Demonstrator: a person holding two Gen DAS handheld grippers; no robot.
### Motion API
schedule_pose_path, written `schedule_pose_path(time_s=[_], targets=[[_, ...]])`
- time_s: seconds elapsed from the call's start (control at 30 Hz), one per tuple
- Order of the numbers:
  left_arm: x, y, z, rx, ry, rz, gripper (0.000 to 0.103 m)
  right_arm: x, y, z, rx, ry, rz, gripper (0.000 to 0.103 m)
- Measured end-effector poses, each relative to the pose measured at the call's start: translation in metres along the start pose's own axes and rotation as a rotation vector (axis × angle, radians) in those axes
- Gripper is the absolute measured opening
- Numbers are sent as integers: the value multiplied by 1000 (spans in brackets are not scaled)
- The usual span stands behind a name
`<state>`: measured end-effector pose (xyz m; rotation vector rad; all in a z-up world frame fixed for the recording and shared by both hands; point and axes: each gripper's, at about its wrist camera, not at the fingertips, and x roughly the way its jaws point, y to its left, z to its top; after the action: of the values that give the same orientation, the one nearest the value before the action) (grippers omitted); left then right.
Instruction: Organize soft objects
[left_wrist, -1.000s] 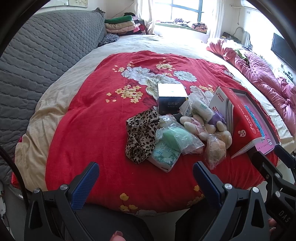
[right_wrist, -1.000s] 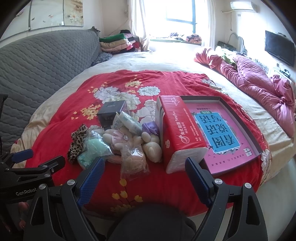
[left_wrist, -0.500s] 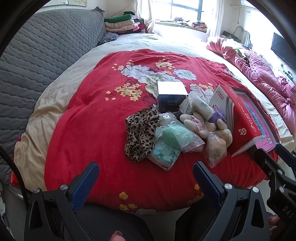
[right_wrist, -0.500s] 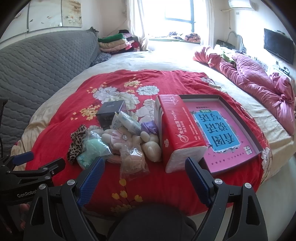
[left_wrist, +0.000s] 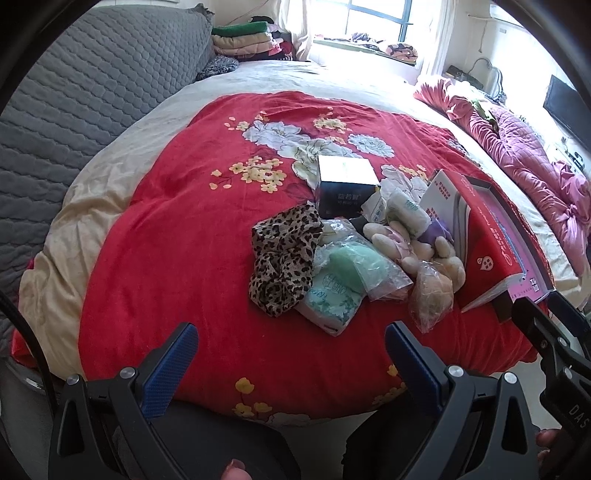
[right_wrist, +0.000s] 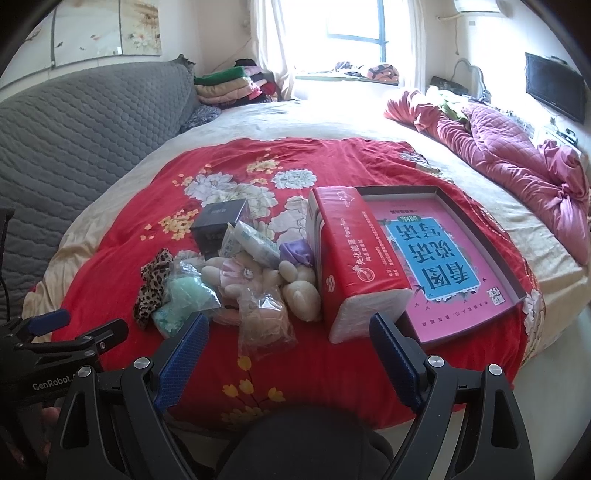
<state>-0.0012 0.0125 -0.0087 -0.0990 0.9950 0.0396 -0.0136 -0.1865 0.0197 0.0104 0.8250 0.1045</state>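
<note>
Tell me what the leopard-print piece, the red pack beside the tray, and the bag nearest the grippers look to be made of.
Leopard-print piece: thin woven fabric, matte, judging by its soft folds.
Red pack: glossy plastic film over what looks like stacked white tissue at the open end.
Bag: clear crinkled plastic with glare, holding something beige and fuzzy.

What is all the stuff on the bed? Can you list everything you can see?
blanket: one, red with flowers, spread over the bed
leopard-print cloth: one, brown and black, left end of the pile
green sponge in a clear bag: one, beside the cloth
tissue pack: one, red, right of the pile
shallow box: one, pink inside, beside the tissue pack
dark box: one, behind the pile
plush toy: one, cream, middle of the pile
quilt: one, pink, far right
left gripper: open, empty
right gripper: open, empty
</note>
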Motion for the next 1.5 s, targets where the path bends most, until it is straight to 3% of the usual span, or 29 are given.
schedule_pose_path(time_s=[0.37, 0.67, 1.1, 1.2, 1.27, 1.3, 1.37, 1.5], targets=[[12, 20, 4, -39, 11, -15, 102, 10, 7, -1, -29, 28, 4, 89], [45, 40, 10, -75, 71, -38, 102, 26, 32, 2, -119, 58, 55, 89], [86, 74, 28, -148, 104, -131, 98, 70, 94, 7, -405, 106, 147, 89], [94, 80, 32, -169, 108, -159, 94, 80, 110, 8, -493, 71, 121, 89], [99, 79, 34, -171, 119, -180, 85, 90, 118, 8, -539, 74, 102, 88], [101, 77, 35, -163, 119, -190, 83, 96, 122, 8, -557, 86, 105, 88], [105, 73, 36, -147, 125, -197, 80, 105, 126, 6, -587, 99, 101, 73], [112, 67, 40, -125, 126, -234, 71, 119, 136, -1, -670, 112, 62, 58]])
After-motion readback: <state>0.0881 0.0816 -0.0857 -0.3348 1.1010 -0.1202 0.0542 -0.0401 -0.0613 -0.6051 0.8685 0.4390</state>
